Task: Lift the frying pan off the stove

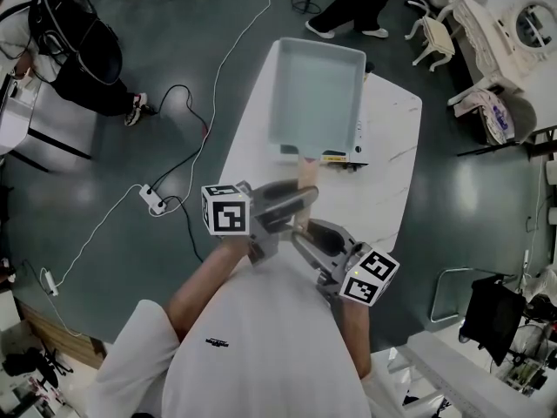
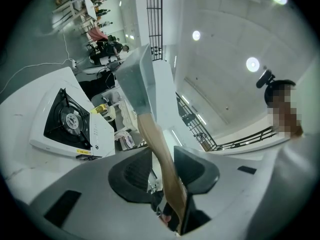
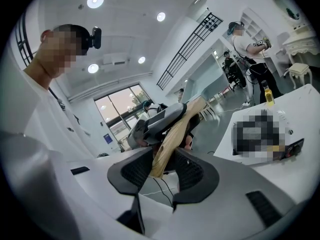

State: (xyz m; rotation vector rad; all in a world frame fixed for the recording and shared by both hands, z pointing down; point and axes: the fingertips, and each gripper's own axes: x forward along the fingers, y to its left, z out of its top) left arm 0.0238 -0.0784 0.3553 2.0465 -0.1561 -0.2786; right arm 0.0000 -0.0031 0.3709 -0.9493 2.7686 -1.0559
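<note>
Head view: the camera sits above the person's shoulders and faces steeply down, far enough off to take in the whole white surface (image 1: pixel 392 146), the frying pan (image 1: pixel 315 94), the left tongs (image 1: pixel 300 200) and the right tongs (image 1: pixel 305 232). Left gripper view: the camera rides just behind the left tongs and faces along them, tilted toward the ceiling (image 2: pixel 225 34), with the stove (image 2: pixel 70 121) at left. Right gripper view: the camera rides just behind the right tongs and faces the left tongs. All three views share the wooden handle (image 2: pixel 157 149), seen very near in both gripper views.
</note>
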